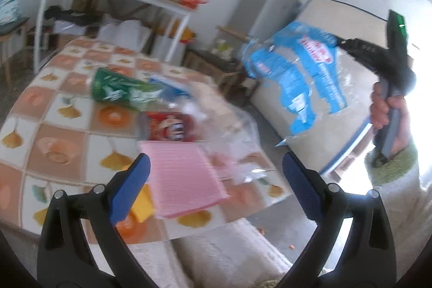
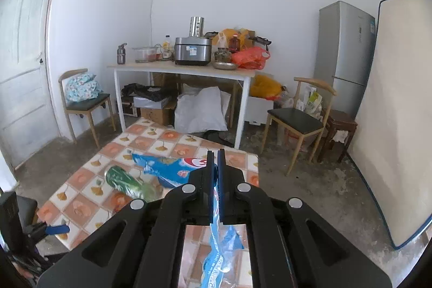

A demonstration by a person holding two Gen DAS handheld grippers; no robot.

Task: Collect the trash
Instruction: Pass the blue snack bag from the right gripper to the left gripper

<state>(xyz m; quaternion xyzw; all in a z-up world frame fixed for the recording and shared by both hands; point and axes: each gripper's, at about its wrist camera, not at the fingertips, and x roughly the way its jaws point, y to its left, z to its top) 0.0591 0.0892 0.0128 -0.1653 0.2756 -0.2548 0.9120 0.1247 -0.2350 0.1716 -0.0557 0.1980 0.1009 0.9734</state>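
I have the right hand-held gripper (image 2: 215,153) clamped fully down on the blue-and-clear plastic bag (image 1: 297,77), the film pinched flat between the jaws at one edge, so the rest of it hangs free. From the left wrist camera that bag dangles in the air off the right side of the bench (image 1: 54,142), clear of the tiled cloth. I judge a pinch at the edge is the only sound grip on something so limp, and lifted like this it will not drag the other litter along.

My left hand-held gripper (image 1: 216,180) has its jaws spread wide with nothing between them. It hovers over the near edge of the bench, pointed at the pink sheet (image 1: 183,180) that lies flat there, overlapping a yellow piece (image 1: 143,203) beneath it. I read that as being ready for the next pick.

More trash sits toward the middle of the bench: a green packet (image 1: 118,91), a red snack wrapper (image 1: 170,127) and crumpled clear film (image 1: 235,131) near the right edge. No bin shows in either view, so I cannot tell where the bag should go.
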